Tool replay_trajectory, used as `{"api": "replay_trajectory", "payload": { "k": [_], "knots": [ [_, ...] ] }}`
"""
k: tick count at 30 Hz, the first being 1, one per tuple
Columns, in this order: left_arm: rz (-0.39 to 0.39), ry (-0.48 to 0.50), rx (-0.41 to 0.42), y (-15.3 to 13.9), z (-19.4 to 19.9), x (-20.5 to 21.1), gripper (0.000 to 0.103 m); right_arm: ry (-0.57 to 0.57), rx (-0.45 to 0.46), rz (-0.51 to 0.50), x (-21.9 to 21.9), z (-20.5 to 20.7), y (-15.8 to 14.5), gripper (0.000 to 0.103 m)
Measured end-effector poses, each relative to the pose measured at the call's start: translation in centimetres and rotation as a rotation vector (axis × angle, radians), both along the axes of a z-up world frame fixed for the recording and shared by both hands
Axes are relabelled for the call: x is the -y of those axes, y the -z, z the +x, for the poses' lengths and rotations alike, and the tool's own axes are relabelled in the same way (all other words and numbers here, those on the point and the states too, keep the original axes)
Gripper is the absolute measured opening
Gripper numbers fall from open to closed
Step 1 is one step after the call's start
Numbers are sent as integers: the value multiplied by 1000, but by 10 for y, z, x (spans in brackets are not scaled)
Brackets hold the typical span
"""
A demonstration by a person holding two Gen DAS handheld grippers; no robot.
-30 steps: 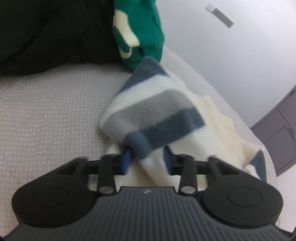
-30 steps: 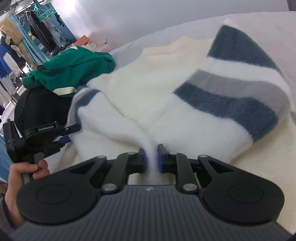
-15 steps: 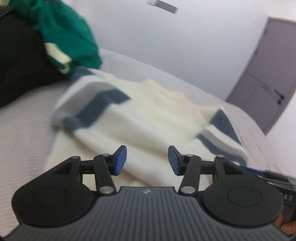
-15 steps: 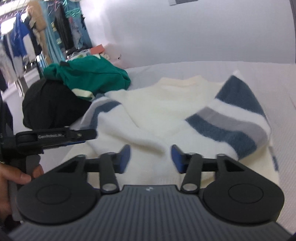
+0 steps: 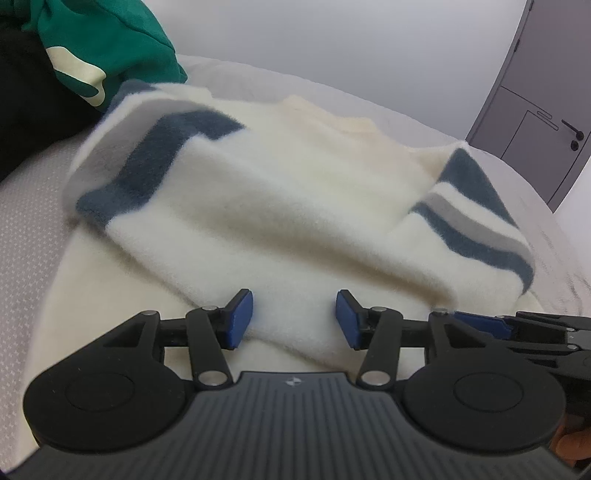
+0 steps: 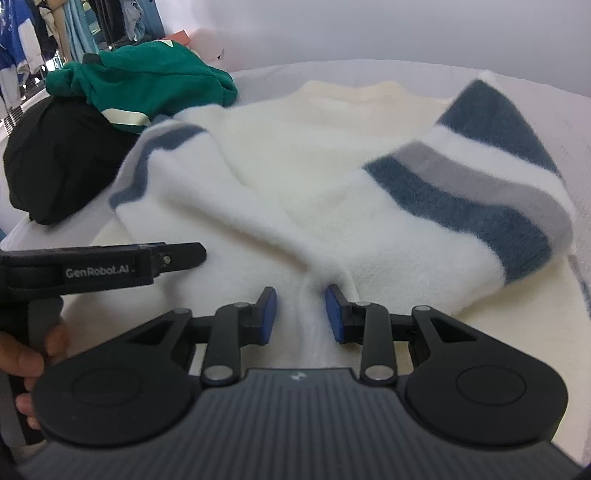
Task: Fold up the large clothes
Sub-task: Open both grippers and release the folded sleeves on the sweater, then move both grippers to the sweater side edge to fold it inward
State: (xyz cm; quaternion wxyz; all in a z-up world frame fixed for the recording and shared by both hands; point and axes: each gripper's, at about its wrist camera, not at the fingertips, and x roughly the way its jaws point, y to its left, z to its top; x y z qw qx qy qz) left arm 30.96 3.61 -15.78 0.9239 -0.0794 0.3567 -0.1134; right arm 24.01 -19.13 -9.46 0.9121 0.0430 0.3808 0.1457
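Sweater point(image 6: 295, 192) fabric lies between the closing right hand-held gripper point(image 6: 300, 314); left hand-held gripper point(image 5: 294, 319) gapes, ungripping.

My left tongs' body hides the near hem of the cream sweater point(image 5: 295, 206). The grey door point(image 5: 543, 110) runs off the right edge. My right-hand view cuts off my left hand point(image 6: 26, 354) at the edge, and the hanging clothes point(image 6: 33, 33) are too small to sort.
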Motion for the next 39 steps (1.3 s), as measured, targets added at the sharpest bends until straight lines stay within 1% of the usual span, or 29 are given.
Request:
{"api": "replay_trajectory", "payload": {
  "k": [4, 8, 13, 17, 20, 23, 25, 27, 29, 31, 33, 34, 35, 36, 37, 39],
  "knots": [
    [8, 0, 3, -2, -2, 1, 57, 16, -4, 35, 6, -3, -3, 33],
    [-17, -3, 12, -10, -10, -3, 57, 28, 9, 58, 9, -11, -11, 33],
    [-22, -7, 16, -23, -36, -12, 57, 51, 35, 100, 19, -32, -30, 35],
    [-19, -8, 17, -34, -65, -16, 57, 87, 22, 123, 30, -55, -43, 35],
    [-11, -13, 24, -43, -89, -17, 57, 119, -27, 169, 41, -72, -51, 35],
    [-23, -20, 23, -47, -114, -23, 57, 136, -63, 184, 47, -90, -57, 35],
    [-18, -32, 11, -46, -132, -28, 57, 132, -106, 192, 51, -102, -59, 35],
    [-12, -53, -15, -45, -145, -33, 57, 132, -170, 224, 57, -113, -59, 35],
    [-20, -68, -59, -46, -156, -41, 57, 131, -227, 237, 62, -120, -61, 35],
    [-32, -95, -84, -50, -165, -52, 57, 130, -259, 213, 66, -128, -66, 35],
    [-75, -131, -125, -53, -175, -71, 61, 132, -286, 194, 70, -135, -70, 35],
    [-101, -148, -149, -54, -178, -80, 62, 133, -300, 184, 74, -138, -71, 41],
    [-131, -164, -173, -56, -183, -91, 62, 135, -314, 174, 77, -141, -72, 49],
    [-156, -183, -193, -58, -187, -101, 62, 141, -328, 166, 81, -143, -71, 52],
    [-178, -205, -210, -59, -190, -110, 62, 147, -343, 156, 85, -145, -69, 59],
    [-222, -252, -241, -59, -196, -129, 63, 182, -378, 137, 95, -146, -63, 65]
  ]
}}
